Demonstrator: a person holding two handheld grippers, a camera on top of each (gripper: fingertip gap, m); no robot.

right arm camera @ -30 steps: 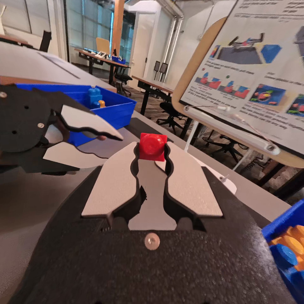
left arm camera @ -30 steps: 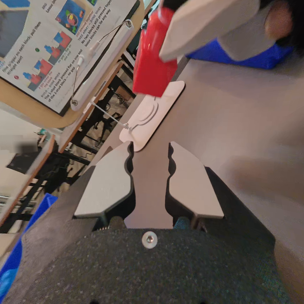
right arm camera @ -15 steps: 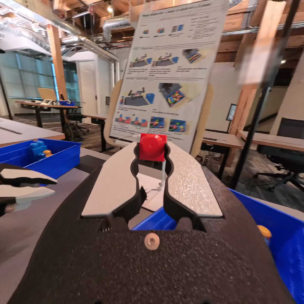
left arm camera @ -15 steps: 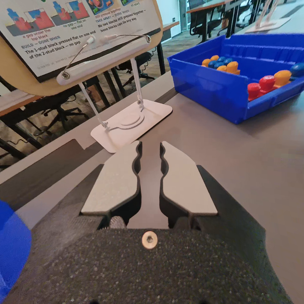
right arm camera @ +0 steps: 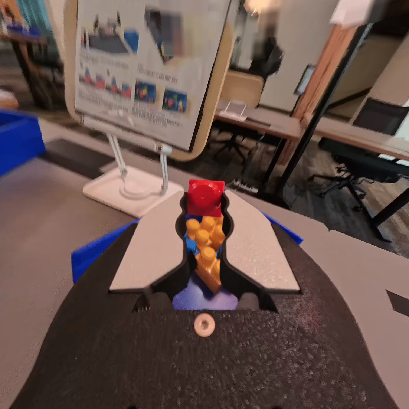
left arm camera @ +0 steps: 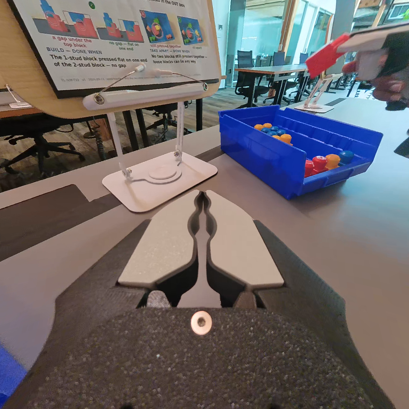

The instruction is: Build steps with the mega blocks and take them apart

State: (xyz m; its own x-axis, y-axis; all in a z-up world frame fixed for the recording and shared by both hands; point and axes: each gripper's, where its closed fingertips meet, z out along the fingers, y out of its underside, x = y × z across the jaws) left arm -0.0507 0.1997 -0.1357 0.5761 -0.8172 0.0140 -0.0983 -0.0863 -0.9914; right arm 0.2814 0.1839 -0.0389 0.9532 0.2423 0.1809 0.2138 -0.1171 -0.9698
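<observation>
My right gripper [right arm camera: 204, 197] is shut on a red one-stud block [right arm camera: 204, 198] and holds it in the air above a blue bin [right arm camera: 93, 254] with orange blocks [right arm camera: 205, 239] and blue blocks in it. In the left wrist view the same red block [left arm camera: 324, 56] shows at the upper right, held above the far side of the blue bin [left arm camera: 261, 155], which holds orange, blue and red blocks [left arm camera: 318, 163]. My left gripper [left arm camera: 201, 195] is shut and empty, low over the grey table near the stand's base.
An instruction board on a white stand [left arm camera: 159, 179] stands at the table's back edge; it also shows in the right wrist view [right arm camera: 132, 188]. A second blue bin [right arm camera: 17, 137] sits at the left. Office desks and chairs lie beyond the table.
My left gripper has closed from a narrow gap to shut and levelled out. My right gripper carried the red block from near the left gripper to above the blue bin.
</observation>
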